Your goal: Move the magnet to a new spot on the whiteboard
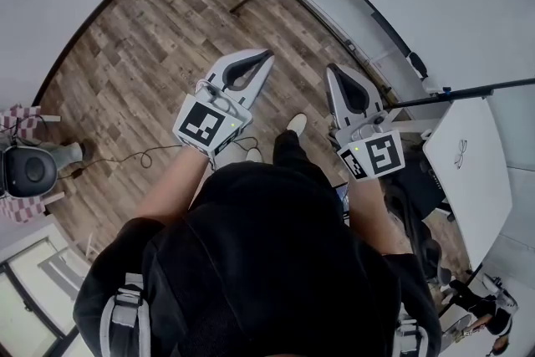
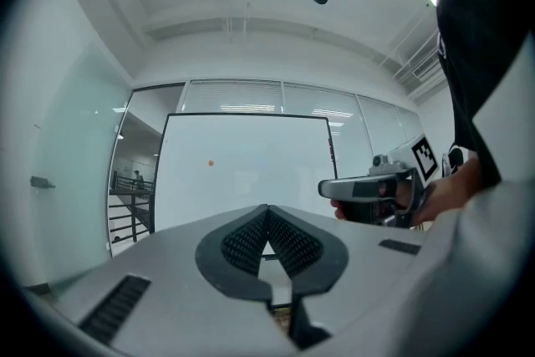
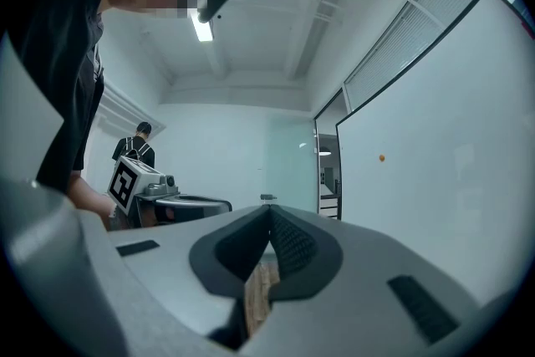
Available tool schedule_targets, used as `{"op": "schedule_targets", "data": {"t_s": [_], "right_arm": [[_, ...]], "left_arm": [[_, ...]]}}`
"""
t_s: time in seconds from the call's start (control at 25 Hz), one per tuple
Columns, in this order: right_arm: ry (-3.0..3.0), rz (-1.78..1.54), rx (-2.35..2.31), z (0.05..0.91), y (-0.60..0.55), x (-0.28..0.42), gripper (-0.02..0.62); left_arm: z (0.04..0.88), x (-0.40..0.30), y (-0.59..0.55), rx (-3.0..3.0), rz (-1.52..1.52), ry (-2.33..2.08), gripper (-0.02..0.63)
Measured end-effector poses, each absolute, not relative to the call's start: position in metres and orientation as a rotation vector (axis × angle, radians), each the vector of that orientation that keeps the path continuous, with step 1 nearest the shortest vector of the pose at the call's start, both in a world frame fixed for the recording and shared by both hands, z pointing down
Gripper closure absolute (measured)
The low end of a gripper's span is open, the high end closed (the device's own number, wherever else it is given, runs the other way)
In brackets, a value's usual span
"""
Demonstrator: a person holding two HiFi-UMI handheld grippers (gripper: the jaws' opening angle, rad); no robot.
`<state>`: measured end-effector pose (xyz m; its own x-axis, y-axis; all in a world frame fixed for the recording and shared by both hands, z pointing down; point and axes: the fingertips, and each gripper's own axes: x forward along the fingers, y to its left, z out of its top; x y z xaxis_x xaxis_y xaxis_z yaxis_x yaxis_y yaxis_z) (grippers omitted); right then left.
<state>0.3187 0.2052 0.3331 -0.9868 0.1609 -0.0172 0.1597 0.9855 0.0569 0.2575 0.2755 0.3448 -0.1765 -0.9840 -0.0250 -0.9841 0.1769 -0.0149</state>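
I am holding the left hand-held gripper (image 2: 267, 209) and right hand-held gripper (image 3: 269, 209) pressed together, empty, well short of the orange magnet (image 2: 211, 163) toward the left edge of the whiteboard (image 2: 259, 180); next, closing in and spreading one.

Black shirt (image 1: 276, 263), grey hand-held grippers (image 1: 268, 55) (image 1: 332, 69), square-marker cubes (image 1: 205, 123)

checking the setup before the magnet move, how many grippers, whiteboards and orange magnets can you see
grippers: 2, the left gripper and the right gripper
whiteboard: 1
orange magnet: 1
total: 4
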Motion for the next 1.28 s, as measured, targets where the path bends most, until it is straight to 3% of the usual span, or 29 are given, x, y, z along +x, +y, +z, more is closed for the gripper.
{"op": "schedule_targets", "data": {"t_s": [1.28], "right_arm": [[3.090, 0.107, 0.525, 0.331, -0.015, 0.036, 0.598]], "left_arm": [[0.321, -0.006, 0.073, -1.759, -0.095, 2.544, 0.604]]}}
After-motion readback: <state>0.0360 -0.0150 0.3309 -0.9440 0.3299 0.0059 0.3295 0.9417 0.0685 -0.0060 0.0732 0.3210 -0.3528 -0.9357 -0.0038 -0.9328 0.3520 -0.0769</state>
